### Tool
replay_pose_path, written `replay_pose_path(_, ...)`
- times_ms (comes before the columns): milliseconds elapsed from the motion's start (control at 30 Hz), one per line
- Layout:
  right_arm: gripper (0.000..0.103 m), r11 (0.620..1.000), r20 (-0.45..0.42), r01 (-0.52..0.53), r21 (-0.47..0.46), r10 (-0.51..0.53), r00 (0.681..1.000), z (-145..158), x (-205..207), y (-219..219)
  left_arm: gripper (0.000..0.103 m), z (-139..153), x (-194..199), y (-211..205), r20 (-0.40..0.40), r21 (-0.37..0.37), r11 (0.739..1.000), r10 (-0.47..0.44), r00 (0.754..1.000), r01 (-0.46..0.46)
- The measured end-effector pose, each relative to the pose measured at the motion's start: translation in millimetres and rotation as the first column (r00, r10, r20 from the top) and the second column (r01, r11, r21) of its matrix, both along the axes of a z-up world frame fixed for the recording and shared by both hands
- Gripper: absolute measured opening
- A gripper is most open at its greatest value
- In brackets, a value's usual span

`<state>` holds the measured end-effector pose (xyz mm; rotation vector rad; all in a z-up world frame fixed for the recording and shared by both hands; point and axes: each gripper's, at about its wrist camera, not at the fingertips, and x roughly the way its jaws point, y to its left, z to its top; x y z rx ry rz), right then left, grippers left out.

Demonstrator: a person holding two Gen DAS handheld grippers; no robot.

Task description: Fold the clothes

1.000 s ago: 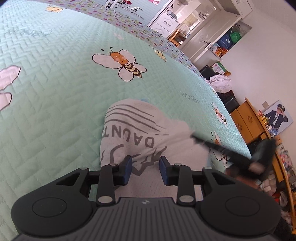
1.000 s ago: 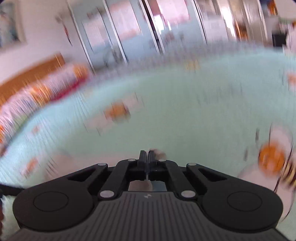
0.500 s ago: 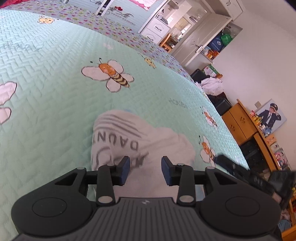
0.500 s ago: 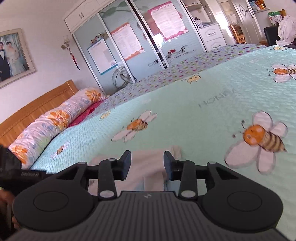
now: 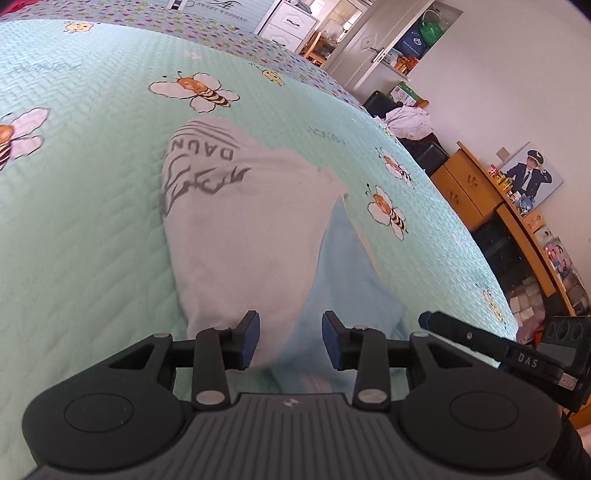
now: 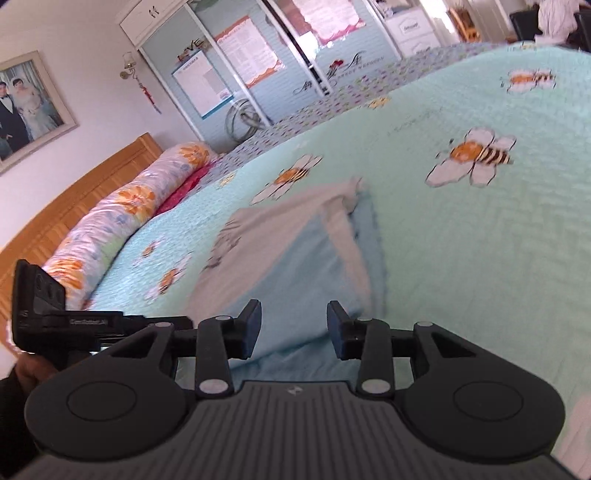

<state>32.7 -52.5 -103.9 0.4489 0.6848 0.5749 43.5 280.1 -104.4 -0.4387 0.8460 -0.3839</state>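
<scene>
I am observing the grey garment (image 5: 236,221) lying folded on the bee-print bedspread (image 5: 92,206), possibly over a blue layer. Left gripper (image 5: 290,339) and right gripper (image 6: 293,328) are hovering released, gripping nothing.

Grey garment (image 5: 236,206): "DAUN", cut off by a fold. Bedspread (image 5: 92,221): "HONEY". Wardrobe door (image 5: 218,5): "SWEET WEDDING". Other gripper's side bar (image 5: 528,360): "DAS". Wall above wardrobe (image 6: 192,50): "LOVE".

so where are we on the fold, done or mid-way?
Mid-way. The white printed shirt lies partly folded on the bee bedspread, with a light blue layer exposed. Nothing in hand: left gripper and right gripper are open above it. Remaining: final folds, squaring edges.
</scene>
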Motion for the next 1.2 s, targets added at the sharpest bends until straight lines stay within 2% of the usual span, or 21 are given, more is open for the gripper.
replay_pose_path(67,0.041,1.0,-0.045,-0.002,0.031,0.003,0.999,-4,-2,2,0.04,1,-9,1,-0.001,0.003,1.0,-0.004,1.0,0.004)
replay_pose_path(167,0.042,0.987,-0.177,0.07,0.143,-0.044,0.983,-20,6,-2,0.04,4,-22,-3,0.008,0.035,0.999,-0.023,1.0,0.023)
replay_pose_path(333,0.042,0.919,-0.341,0.226,0.322,-0.11,0.934,-47,26,-10,0.041,12,-38,-21,0.045,0.136,0.987,-0.094,0.995,0.087)
replay_pose_path(367,0.038,0.912,-0.354,0.236,0.334,-0.111,0.929,-48,29,-9,0.042,14,-39,-25,0.052,0.149,0.984,-0.109,0.993,0.101)
replay_pose_path(400,0.021,0.911,-0.359,0.238,0.338,-0.109,0.927,-48,33,-6,0.043,15,-39,-28,0.058,0.164,0.98,-0.125,0.991,0.114)
replay_pose_path(467,0.002,0.908,-0.368,0.24,0.344,-0.104,0.924,-47,39,-1,0.043,16,-37,-38,0.069,0.203,0.969,-0.155,0.986,0.138)
replay_pose_path(600,0.0,0.91,-0.285,0.217,0.354,-0.116,0.952,-26,36,9,0.043,16,-30,-67,0.095,0.302,0.932,-0.24,0.966,0.201)
replay_pose_path(700,0.0,0.901,-0.255,0.223,0.371,-0.132,0.958,-13,28,7,0.043,12,-27,-85,0.106,0.359,0.907,-0.275,0.956,0.221)
replay_pose_path(833,0.0,0.89,-0.218,0.224,0.396,-0.146,0.965,0,11,-3,0.043,6,-29,-90,0.097,0.347,0.91,-0.276,0.956,0.227)
replay_pose_path(900,0.0,0.901,-0.21,0.232,0.367,-0.163,0.964,1,5,-4,0.043,2,-31,-90,0.086,0.348,0.91,-0.271,0.959,0.226)
replay_pose_path(967,0.0,0.92,-0.235,0.255,0.296,-0.188,0.954,-13,5,-7,0.043,-1,-33,-92,0.074,0.361,0.908,-0.257,0.964,0.214)
replay_pose_path(1033,0.0,0.923,-0.301,0.294,0.247,-0.216,0.929,-34,7,-9,0.043,0,-36,-90,0.075,0.352,0.913,-0.249,0.966,0.208)
replay_pose_path(1133,0.001,0.918,-0.334,0.311,0.245,-0.222,0.916,-48,1,-10,0.043,2,-37,-81,0.073,0.309,0.931,-0.225,0.972,0.192)
replay_pose_path(1200,0.004,0.915,-0.329,0.302,0.266,-0.208,0.921,-48,-2,-9,0.043,-1,-32,-69,0.045,0.225,0.96,-0.181,0.982,0.167)
